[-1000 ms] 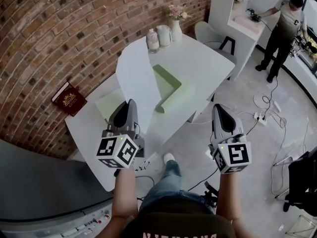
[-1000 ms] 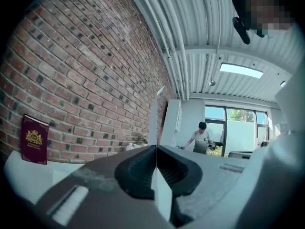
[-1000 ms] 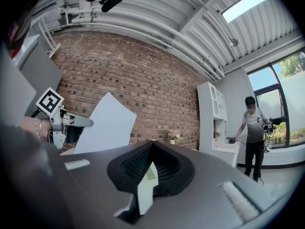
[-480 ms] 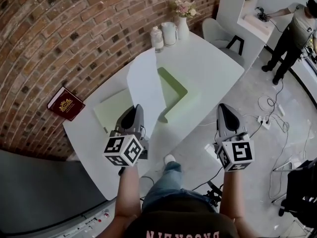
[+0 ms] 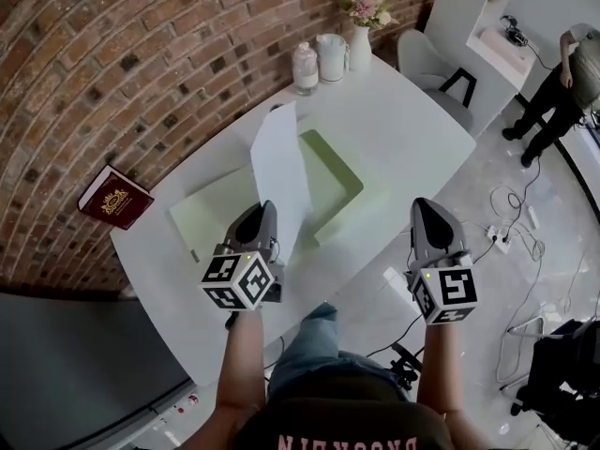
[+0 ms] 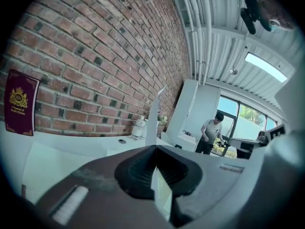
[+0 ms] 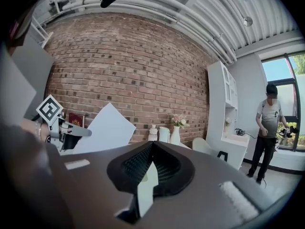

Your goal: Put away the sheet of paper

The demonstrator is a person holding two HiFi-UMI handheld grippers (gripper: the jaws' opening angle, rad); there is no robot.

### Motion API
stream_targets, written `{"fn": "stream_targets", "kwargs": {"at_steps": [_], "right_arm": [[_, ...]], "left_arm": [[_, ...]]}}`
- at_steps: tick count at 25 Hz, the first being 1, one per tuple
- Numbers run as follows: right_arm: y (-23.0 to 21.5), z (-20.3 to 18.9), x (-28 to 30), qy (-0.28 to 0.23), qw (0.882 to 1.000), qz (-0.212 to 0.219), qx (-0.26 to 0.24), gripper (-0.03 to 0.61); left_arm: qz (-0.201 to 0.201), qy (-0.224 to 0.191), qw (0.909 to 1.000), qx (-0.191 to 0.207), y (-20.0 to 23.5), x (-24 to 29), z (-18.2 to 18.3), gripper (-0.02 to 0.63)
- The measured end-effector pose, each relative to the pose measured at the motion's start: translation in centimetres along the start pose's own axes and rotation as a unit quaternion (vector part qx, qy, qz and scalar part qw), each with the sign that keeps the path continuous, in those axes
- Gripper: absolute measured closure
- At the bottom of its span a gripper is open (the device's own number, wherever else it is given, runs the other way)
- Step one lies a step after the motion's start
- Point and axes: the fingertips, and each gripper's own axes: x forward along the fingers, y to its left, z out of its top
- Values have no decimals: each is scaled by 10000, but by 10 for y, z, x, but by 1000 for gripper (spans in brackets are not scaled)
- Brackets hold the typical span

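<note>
The white sheet of paper stands upright and almost edge-on above the white table. My left gripper is shut on its lower edge. In the left gripper view the sheet rises as a thin strip from the closed jaws of that gripper. A pale green folder lies open on the table just beyond the sheet. My right gripper hovers off the table's near right edge, shut and holding nothing. In the right gripper view its jaws meet, and the sheet shows at the left.
A dark red book leans by the brick wall at the left. A bottle, a jug and a vase of flowers stand at the table's far end, with a chair behind. A person stands far right; cables lie on the floor.
The sheet in my left gripper has turned more upright and edge-on over the folder. The left gripper has edged forward a little; the right gripper has barely moved.
</note>
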Motion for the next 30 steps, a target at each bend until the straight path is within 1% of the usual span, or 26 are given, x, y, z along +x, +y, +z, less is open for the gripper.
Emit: {"fn": "stream_targets", "kwargs": {"at_steps": [7,11,15,24,30], "right_arm": [[-2,-4,35,104,9999,91,-26,577],[5,-7,46,184,9996,202,-92,577],[10,-11,51,242,9992,284,-148,577],[26,-13,67,258,9978,578,-192,577],[29,-15,75,276,9967,728,-227,577]], "left_arm": [[34,169,9982,-581,24,19,-13,620],[1,213,9946,-1013,35,21,-21,620],[90,317,9907,-1318,44,19,-33,620],[574,752,9786,-1828,69,9,-62,620],[1155,1021,9664,-2055,89,1,-82,620]]}}
